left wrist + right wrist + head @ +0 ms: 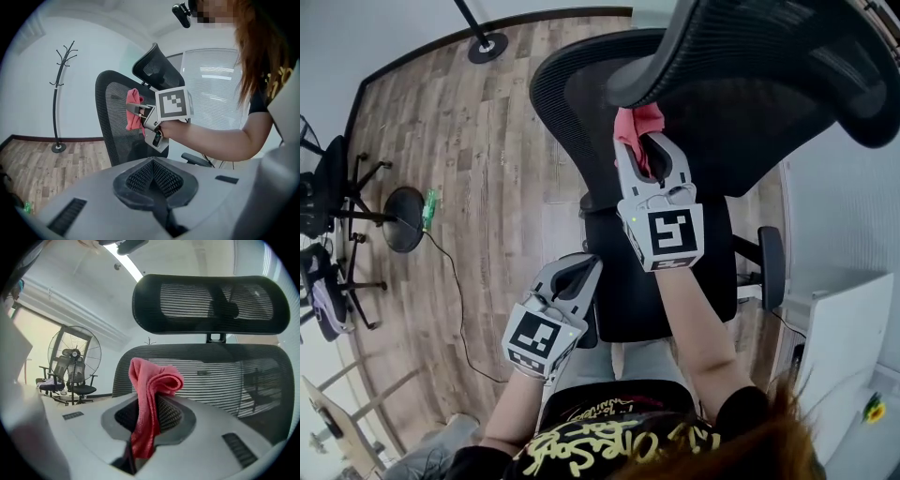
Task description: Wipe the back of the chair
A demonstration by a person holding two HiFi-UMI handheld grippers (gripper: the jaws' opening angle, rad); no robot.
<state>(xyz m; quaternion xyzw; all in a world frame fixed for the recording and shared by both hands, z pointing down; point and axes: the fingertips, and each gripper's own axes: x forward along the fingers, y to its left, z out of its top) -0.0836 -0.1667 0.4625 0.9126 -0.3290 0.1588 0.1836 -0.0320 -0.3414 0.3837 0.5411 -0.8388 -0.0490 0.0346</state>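
**Cloth (639,122) held up to the chair back (572,94)**

In the head view, the headrest (769,66) overhung the back and, with the right claw (649,142), hid most of the cloth. Only the right gripper view showed us that claw clenched on the bunched cloth, facing the mesh. We could not tell whether the cloth touched it. The left claw (584,265) hung lower, closed on nothing, as its own view showed. A coat stand (60,93) appeared there alone.

grey left gripper (583,269) and right gripper (651,152), each with a black-and-white marker cube (673,236); black short-sleeved shirt (741,405), yellow print.
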